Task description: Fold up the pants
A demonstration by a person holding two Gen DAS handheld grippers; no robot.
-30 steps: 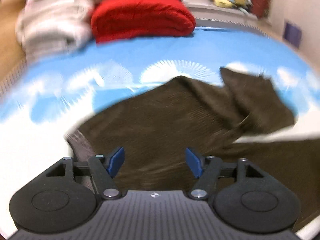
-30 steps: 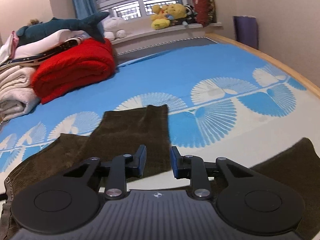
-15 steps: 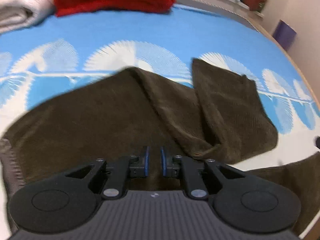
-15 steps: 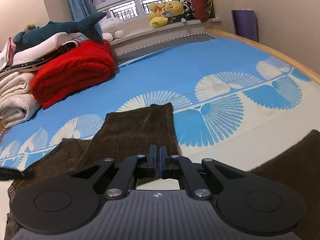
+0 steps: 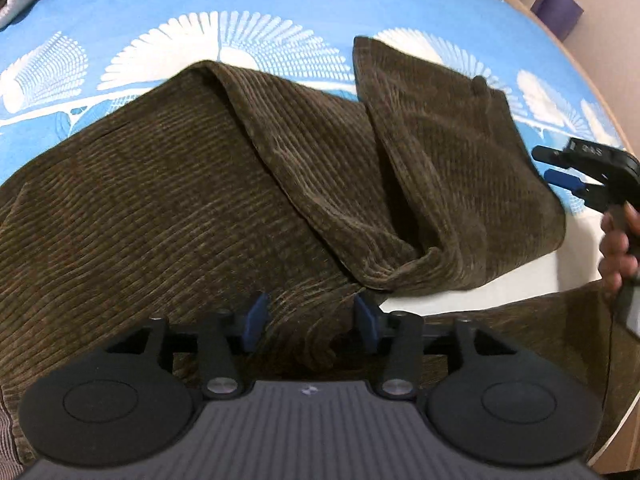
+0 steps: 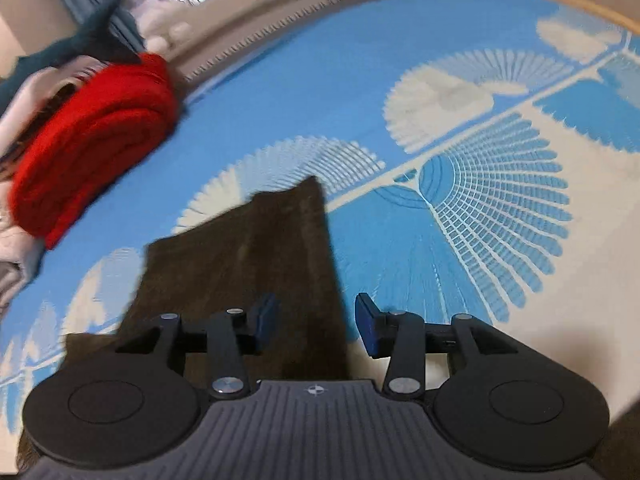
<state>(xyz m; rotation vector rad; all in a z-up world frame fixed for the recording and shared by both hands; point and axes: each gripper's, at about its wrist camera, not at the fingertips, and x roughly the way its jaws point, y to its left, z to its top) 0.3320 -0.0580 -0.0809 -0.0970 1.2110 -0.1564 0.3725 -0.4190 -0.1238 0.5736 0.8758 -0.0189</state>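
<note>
Dark brown corduroy pants (image 5: 208, 208) lie spread on the blue and white bed cover (image 5: 256, 4). One leg (image 5: 448, 152) is folded back over the body, and its end shows in the right wrist view (image 6: 256, 256). My left gripper (image 5: 310, 320) is open, low over a bunched crease near the crotch. My right gripper (image 6: 316, 322) is open over the right edge of the folded leg. It also shows in the left wrist view (image 5: 560, 168), beside the leg's right edge.
A rolled red blanket (image 6: 92, 140) and stacked pale bedding (image 6: 16, 256) lie at the far left of the bed. A wooden bed edge (image 6: 568, 4) curves along the right. A purple object (image 5: 558, 8) stands by the wall.
Both grippers were shut half a second ago and are open now. The left gripper has dropped closer to the pants. The right gripper has swung down over the folded leg.
</note>
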